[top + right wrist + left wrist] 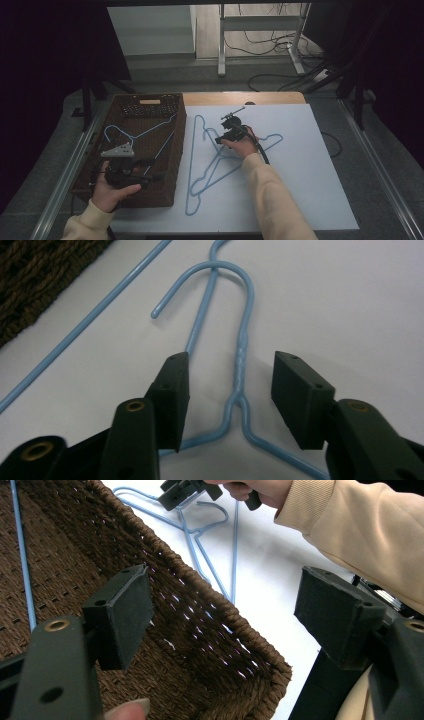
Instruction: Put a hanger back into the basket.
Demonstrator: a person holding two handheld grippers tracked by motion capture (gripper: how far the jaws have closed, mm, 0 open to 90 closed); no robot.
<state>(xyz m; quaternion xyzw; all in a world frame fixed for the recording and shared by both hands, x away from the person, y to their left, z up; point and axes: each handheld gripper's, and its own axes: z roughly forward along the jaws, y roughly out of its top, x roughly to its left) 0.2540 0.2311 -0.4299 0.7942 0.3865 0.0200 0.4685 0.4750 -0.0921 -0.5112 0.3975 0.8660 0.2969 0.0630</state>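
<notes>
I centre the right tool point(230, 390), half open and empty, over the twisted neck of the blue hanger point(241, 365) lying on the surface point(350, 300) beside the basket point(165, 150), closing squarely on it

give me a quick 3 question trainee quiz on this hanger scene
1. True or false: the right gripper has its jaws clamped on the neck of a blue wire hanger.
2. Where does the other blue hanger lie: A on the white sheet, B in the brown woven basket, C on the floor?
3. What does the left gripper hold?

Key: 1 false, jaws straddle the twisted neck with gaps on both sides. 2 B. 3 nothing, jaws open above the basket corner.
</notes>
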